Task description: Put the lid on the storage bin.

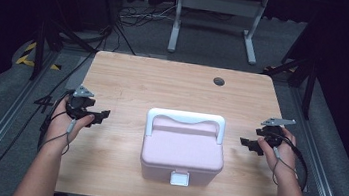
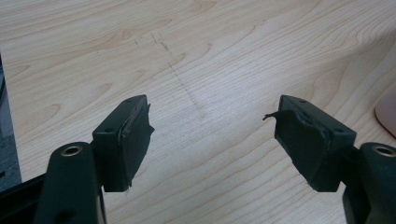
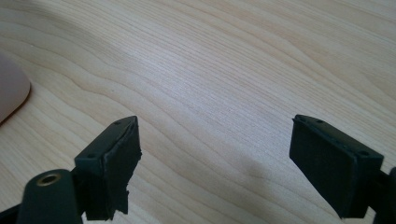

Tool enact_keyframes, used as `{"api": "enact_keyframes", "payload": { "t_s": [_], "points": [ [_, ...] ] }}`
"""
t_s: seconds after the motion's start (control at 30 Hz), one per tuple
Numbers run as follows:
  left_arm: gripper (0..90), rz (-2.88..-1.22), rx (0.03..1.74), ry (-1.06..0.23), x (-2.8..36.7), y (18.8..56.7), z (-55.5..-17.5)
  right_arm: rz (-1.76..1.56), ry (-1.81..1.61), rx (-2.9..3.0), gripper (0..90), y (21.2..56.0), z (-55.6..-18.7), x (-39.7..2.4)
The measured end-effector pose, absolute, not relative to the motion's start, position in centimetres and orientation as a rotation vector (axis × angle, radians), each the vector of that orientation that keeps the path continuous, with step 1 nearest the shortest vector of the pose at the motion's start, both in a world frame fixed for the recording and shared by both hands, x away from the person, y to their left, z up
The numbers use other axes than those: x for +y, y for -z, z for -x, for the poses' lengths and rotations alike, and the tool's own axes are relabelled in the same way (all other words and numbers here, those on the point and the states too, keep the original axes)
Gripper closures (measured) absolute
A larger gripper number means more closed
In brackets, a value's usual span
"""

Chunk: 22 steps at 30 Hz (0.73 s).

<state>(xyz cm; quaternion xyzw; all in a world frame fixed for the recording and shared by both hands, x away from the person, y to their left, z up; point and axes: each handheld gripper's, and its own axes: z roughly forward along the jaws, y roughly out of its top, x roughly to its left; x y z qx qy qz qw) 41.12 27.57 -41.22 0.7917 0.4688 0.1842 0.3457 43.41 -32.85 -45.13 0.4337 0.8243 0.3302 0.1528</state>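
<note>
Both claws wide open, empty: left claw (image 1: 103, 115), right claw (image 1: 244, 142)

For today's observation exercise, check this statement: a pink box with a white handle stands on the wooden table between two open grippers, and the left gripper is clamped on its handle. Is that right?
Not quite. The left gripper holds nothing: the high view shows it apart from the pink box, off to its left. The white handle, wooden table and open right gripper are as stated.

box (image 1: 182, 152): pale pink, white handle and latch | table (image 1: 164, 84): light wood grain | tools: black
</note>
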Motion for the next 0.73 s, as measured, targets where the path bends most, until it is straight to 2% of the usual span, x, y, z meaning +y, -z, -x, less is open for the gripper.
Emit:
{"api": "enact_keyframes", "payload": {
  "t_s": [0.73],
  "points": [
    [27.4, -2.064, 1.208, -0.447, 27.19, 41.5, -41.46, -1.215, -0.929, 2.395, 16.9, 45.63, -43.22, -32.54]
  ]
}}
